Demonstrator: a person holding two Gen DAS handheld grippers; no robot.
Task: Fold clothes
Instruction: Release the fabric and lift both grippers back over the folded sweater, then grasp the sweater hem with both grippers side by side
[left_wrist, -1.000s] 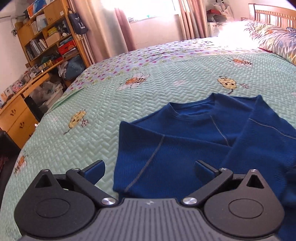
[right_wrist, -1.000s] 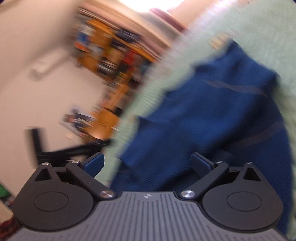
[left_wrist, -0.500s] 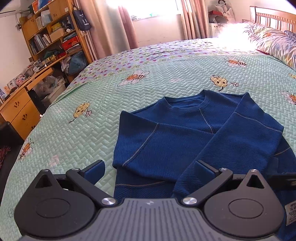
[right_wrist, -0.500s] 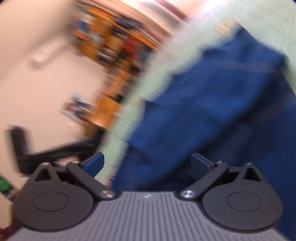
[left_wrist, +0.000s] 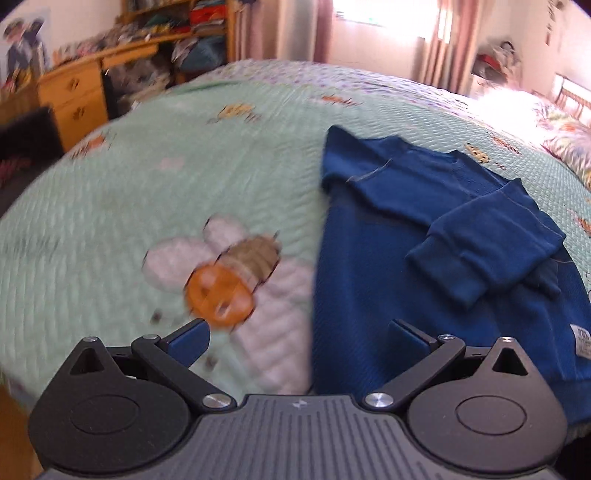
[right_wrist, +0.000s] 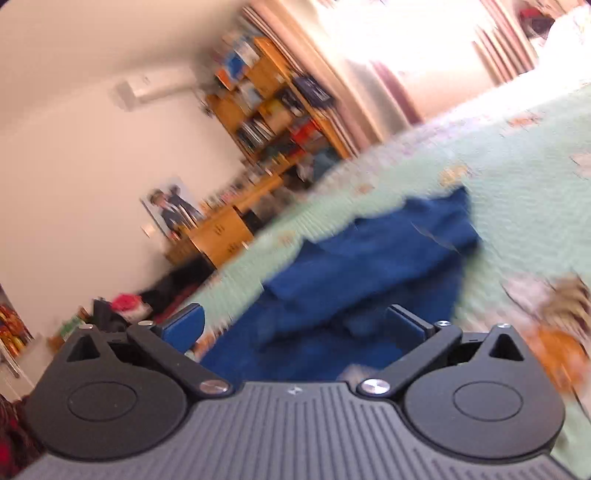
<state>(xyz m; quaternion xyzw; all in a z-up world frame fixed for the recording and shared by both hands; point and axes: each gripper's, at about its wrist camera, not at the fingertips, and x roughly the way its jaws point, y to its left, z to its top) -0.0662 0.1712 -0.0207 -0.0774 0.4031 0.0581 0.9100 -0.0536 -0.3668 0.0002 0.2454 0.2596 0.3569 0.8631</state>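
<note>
Although both views were blurred, the blue sweater was seen to lie flat on the green quilted bed, with both sleeves already folded in over the chest and the collar turned toward the far side, near the window; the hem, with a small white label, was placed at the near edge. In the left wrist view the sweater was found to the right of the left tool; its straight left side edge ran away from the tool, almost between the two fingers, so that one finger was held over the bee print of the quilt and the other over the blue cloth. The left tool was held released, with nothing between the fingers. The right tool was also seen spread wide and empty; it was tilted strongly, and the sweater was shown ahead of it and below it. Whether either tool touched the cloth could not be told. The long axis of the garment was judged to run from the hem, near the tools, to the collar, far from them; the next fold was therefore judged to be made along this axis, the hem being taken at its two corners, each by the nearer tool, and carried toward the collar.
</note>
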